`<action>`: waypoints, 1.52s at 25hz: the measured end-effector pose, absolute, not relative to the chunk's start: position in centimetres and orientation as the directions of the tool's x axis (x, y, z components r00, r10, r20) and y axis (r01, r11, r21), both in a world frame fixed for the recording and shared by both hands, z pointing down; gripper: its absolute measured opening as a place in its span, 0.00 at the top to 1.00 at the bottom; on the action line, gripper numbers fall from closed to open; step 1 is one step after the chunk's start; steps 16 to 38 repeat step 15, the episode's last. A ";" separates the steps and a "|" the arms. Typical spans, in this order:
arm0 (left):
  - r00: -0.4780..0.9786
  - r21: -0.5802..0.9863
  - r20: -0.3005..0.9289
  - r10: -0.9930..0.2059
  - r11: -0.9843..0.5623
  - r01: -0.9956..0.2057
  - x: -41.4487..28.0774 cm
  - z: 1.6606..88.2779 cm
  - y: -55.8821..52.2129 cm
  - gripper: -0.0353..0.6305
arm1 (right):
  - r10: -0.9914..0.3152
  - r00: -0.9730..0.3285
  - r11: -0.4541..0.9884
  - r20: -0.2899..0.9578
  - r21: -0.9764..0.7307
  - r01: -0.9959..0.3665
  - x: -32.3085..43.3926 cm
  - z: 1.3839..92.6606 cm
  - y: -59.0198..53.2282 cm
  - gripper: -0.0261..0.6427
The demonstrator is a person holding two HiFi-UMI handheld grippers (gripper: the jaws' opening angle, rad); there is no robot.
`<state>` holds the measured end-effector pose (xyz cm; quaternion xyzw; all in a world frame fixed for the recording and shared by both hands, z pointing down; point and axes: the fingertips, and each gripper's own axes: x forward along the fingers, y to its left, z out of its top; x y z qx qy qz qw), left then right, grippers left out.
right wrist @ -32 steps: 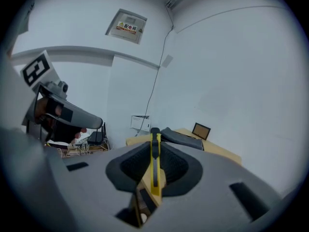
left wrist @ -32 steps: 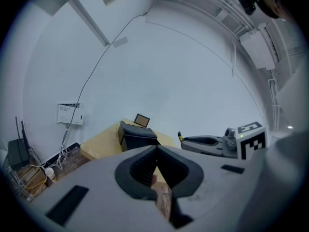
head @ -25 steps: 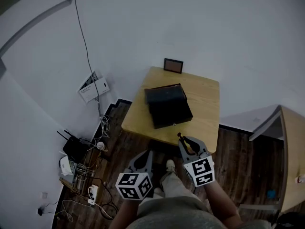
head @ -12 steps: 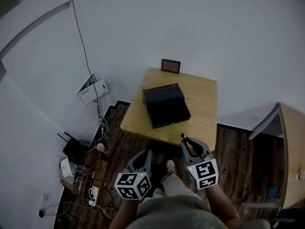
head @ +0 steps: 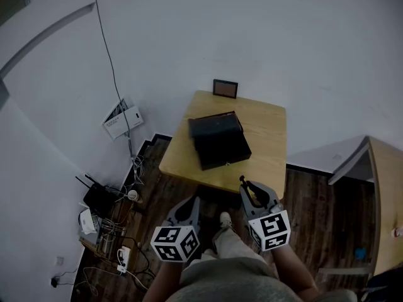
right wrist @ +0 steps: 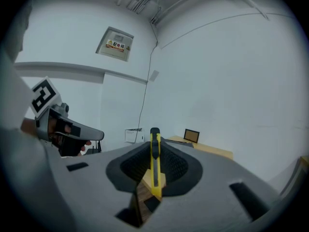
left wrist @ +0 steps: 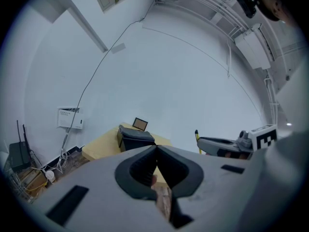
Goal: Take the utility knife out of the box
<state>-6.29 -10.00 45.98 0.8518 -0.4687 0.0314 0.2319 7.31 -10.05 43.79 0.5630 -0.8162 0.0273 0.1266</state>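
Observation:
A black box point(head: 219, 140) stands with its lid open on the wooden table point(head: 271, 137); it also shows in the left gripper view point(left wrist: 135, 138). My right gripper point(head: 247, 185) hangs off the table's near edge, shut on a yellow utility knife point(right wrist: 155, 163). The knife stands upright between the jaws, its dark tip above them point(head: 242, 180). My left gripper point(head: 192, 201) is lower left of it, over the floor, jaws shut with nothing in them point(left wrist: 155, 149). Each gripper sees the other: the right gripper point(left wrist: 217, 141) with the knife point(left wrist: 197, 140), and the left gripper point(right wrist: 91, 135).
A small framed panel point(head: 225, 88) leans on the wall at the table's far edge. A router and tangled cables point(head: 101, 197) lie on the floor at left, under a white wall box point(head: 123, 118). Another wooden desk point(head: 385, 200) stands at right.
My right gripper, still holding the knife, has drawn slightly back from the table's edge toward the person. The left gripper has kept still.

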 end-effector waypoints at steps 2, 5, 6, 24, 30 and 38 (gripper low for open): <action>0.558 0.365 0.271 -0.784 -0.453 -0.813 -6.4 46.0 -10.0 0.94 | -0.913 -0.337 0.366 0.231 0.096 -0.926 7.1 43.6 -10.0 0.89; 0.559 0.362 0.272 -0.783 -0.455 -0.814 -6.6 46.0 -10.0 0.94 | -0.914 -0.340 0.367 0.222 0.095 -0.925 6.8 43.4 -10.0 0.89; 0.559 0.361 0.272 -0.783 -0.456 -0.814 -6.6 46.0 -10.0 0.94 | -0.915 -0.339 0.366 0.217 0.095 -0.926 6.7 43.2 -10.1 0.89; 0.553 0.368 0.272 -0.787 -0.446 -0.816 -7.5 46.3 -10.4 0.94 | -0.919 -0.337 0.362 0.207 0.098 -0.927 6.1 42.9 -10.3 0.89; 0.553 0.368 0.272 -0.787 -0.446 -0.816 -7.5 46.3 -10.4 0.94 | -0.919 -0.337 0.362 0.207 0.098 -0.927 6.1 42.9 -10.3 0.89; 0.553 0.368 0.272 -0.787 -0.446 -0.816 -7.5 46.3 -10.4 0.94 | -0.919 -0.337 0.362 0.207 0.098 -0.927 6.1 42.9 -10.3 0.89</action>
